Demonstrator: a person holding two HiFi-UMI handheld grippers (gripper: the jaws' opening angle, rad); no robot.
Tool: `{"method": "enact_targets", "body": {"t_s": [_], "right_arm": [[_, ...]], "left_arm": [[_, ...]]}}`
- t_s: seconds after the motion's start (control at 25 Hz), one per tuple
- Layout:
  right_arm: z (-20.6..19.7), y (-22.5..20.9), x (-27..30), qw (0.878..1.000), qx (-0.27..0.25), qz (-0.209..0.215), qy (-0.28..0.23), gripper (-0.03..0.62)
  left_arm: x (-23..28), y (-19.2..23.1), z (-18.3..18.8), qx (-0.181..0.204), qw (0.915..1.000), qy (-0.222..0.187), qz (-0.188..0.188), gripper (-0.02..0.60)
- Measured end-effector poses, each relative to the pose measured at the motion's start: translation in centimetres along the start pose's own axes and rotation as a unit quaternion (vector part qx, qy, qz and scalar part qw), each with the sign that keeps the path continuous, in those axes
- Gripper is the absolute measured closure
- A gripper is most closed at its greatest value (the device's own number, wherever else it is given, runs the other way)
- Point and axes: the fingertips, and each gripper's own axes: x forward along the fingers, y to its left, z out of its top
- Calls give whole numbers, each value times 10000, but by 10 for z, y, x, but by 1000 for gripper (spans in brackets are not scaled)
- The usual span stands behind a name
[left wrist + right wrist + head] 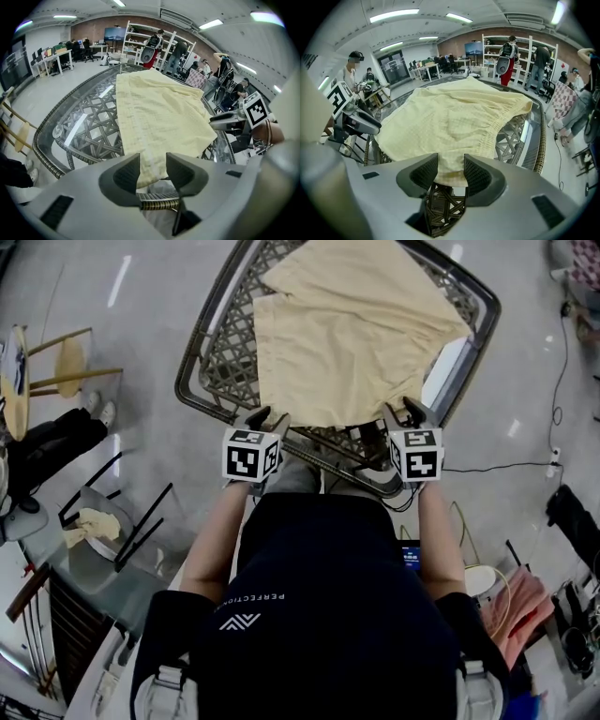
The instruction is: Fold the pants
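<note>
Pale yellow pants [356, 324] lie spread flat on a glass-topped wicker table [202, 334]. Both grippers sit at the table's near edge, one at each near corner of the cloth. My left gripper [267, 416] stands open. In the left gripper view the near left corner of the pants [154, 108] lies between the jaws of this gripper [153, 161], and the pads stand apart from it. My right gripper [405, 409] is open too. In the right gripper view the near right corner of the pants [450, 117], by the gathered waistband, lies in the gap of this gripper [451, 161].
A wooden chair [56, 371] and dark clothes [56, 442] are on the floor at the left. A small glass side table [94, 549] stands at the lower left. Cables [553, 381] and a pink cloth [520, 606] lie to the right. Beyond the table are people and shelves [140, 42].
</note>
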Motion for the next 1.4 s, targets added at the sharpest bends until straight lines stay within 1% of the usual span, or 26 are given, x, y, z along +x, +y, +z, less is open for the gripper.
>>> {"method": "enact_targets", "body": {"t_s": [0.16, 0.24, 0.32, 0.4, 0.48, 0.56, 0.64, 0.68, 0.8, 0.84, 0.92, 1.0, 1.04, 1.12, 1.24, 1.4], "right_arm": [[-1, -1, 2, 10000, -9, -55, 38, 424], [-2, -2, 3, 9999, -58, -119, 70, 428], [-3, -3, 4, 9996, -173, -205, 96, 446], [-4, -5, 4, 9992, -267, -273, 98, 468], [-5, -5, 4, 9992, -261, -284, 128, 476], [-5, -5, 3, 9991, -250, -311, 137, 480], [-5, -5, 3, 9989, -275, -355, 107, 484], [-5, -4, 3, 9989, -285, -367, 79, 486], [-5, -4, 3, 9990, -259, -367, 16, 487], [-4, -4, 3, 9990, -246, -371, 15, 487], [-4, -5, 3, 9989, -235, -395, 34, 487], [-4, -5, 3, 9989, -223, -415, 43, 487], [-4, -5, 3, 9989, -213, -422, 43, 487], [-5, -5, 3, 9989, -192, -432, 44, 487], [-5, -5, 3, 9989, -169, -438, 30, 487], [-4, -4, 2, 9989, -150, -433, 25, 491]], "left_arm": [[1, 3, 0, 0, 10000, -15, 88, 425], [1, 6, -1, 34, 9998, -29, 186, 453], [1, 9, -1, 63, 9996, -33, 276, 482], [2, 11, -2, 94, 9994, -12, 334, 489], [2, 11, -3, 217, 9989, 15, 427, 491], [2, 10, -3, 461, 9974, -2, 551, 491], [2, 7, -2, 694, 9957, -52, 606, 486], [2, 5, -3, 769, 9954, -53, 568, 477], [3, -4, -4, 861, 9959, 65, 270, 390], [4, -6, -5, 924, 9954, 122, 207, 372], [5, -8, -6, 1212, 9921, 217, 223, 370], [6, -7, -6, 1557, 9868, 270, 361, 393], [6, -7, -6, 1646, 9850, 296, 433, 396], [6, -6, -7, 1647, 9844, 316, 528, 394], [6, -5, -7, 1497, 9866, 233, 599, 399], [4, 4, -1, 1173, 9904, 151, 712, 470]]}}
